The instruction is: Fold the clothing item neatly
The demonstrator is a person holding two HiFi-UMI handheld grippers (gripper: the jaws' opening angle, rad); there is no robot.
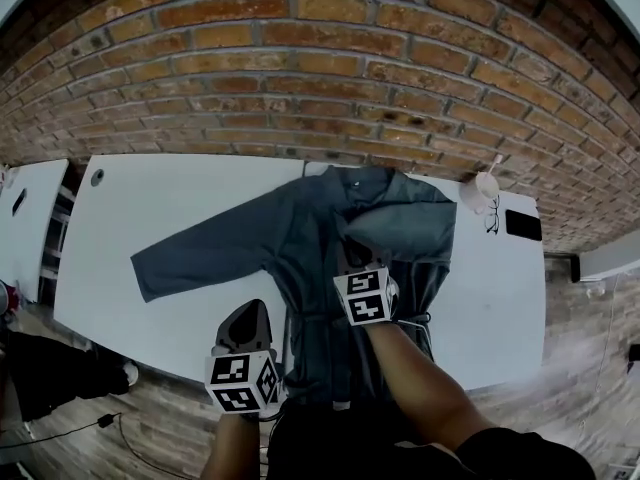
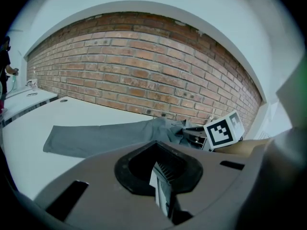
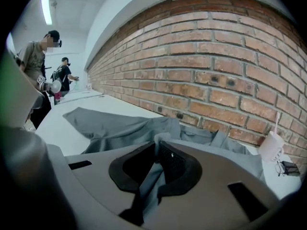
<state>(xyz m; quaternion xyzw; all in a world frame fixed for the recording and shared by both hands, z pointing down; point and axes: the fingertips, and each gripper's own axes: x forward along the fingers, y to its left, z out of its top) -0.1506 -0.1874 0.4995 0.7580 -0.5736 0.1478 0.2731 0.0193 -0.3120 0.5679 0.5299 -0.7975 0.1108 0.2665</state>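
A grey long-sleeved garment (image 1: 320,238) lies spread on the white table (image 1: 150,208), collar toward the brick wall. Its left sleeve (image 1: 200,253) stretches out to the left, and the other sleeve is folded in over the body. My right gripper (image 1: 358,263) is over the middle of the body, shut on a pinch of grey cloth (image 3: 156,166) that runs between its jaws. My left gripper (image 1: 250,313) hovers at the table's front edge, just left of the garment's hem. Its jaws (image 2: 160,176) are together and no cloth reaches out beyond them. The sleeve (image 2: 105,138) lies ahead of it.
A white cup with a straw (image 1: 478,193), glasses (image 1: 492,218) and a black phone (image 1: 522,225) sit at the table's far right. The brick wall (image 1: 320,78) runs right behind the table. Another white table (image 1: 25,218) stands to the left. Two people (image 3: 41,56) stand far off.
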